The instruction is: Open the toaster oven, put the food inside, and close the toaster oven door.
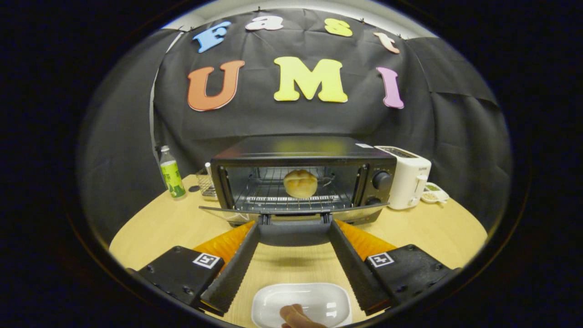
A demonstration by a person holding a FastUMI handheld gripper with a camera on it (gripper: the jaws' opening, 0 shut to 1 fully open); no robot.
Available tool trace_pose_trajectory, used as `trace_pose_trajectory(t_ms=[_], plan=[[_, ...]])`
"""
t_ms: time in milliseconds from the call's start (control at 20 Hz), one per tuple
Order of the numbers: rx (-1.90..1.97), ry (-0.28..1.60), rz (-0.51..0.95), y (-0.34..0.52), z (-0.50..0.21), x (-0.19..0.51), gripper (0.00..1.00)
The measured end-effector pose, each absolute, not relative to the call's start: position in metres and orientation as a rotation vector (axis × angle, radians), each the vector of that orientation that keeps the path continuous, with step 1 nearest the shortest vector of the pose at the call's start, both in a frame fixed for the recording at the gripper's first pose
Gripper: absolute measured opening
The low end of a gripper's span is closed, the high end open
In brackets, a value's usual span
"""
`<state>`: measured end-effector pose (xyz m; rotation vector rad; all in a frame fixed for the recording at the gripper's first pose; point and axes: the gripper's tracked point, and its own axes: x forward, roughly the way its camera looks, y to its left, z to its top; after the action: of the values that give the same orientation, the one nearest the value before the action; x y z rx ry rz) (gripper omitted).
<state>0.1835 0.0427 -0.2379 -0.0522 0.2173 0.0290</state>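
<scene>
Gripper [295, 223] fingers wide apart, tips flanking handle of lowered toaster oven door [295, 213], gripping nothing visibly. Bun [300, 183] beyond tips on rack inside. Likely positioned to lift door shut. Dish [314, 303] below fingers.

Gripper [294, 224] level, pointing forward. Fingers spread wide, one each side of the view's centre, converging slightly toward the tips. Both fingertips [256, 226] reach the front edge of the lowered door [291, 210], just outside the ends of its handle [294, 230]; handle sits in the gap between them. Cannot tell whether the tips touch the door or handle. Inner faces of the fingers ribbed along their length. Each finger base carries a block with a square marker [207, 260] on top. A fingertip of the person's hand [296, 315] shows low between the fingers, near the gripper body.
</scene>
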Motion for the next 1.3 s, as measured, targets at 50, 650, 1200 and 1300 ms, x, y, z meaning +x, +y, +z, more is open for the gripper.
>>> trace_pose_trajectory(t_ms=[50,650,1200,1300], plan=[[-0.053,0.201,0.032,0.043,-0.233,0.187,1.0],[-0.193,0.003,0.03,0.053,-0.159,0.173,1.0],[-0.033,0.006,0.028,0.021,-0.065,0.081,1.0],[-0.029,-0.018,0.053,0.02,-0.041,0.062,1.0]])
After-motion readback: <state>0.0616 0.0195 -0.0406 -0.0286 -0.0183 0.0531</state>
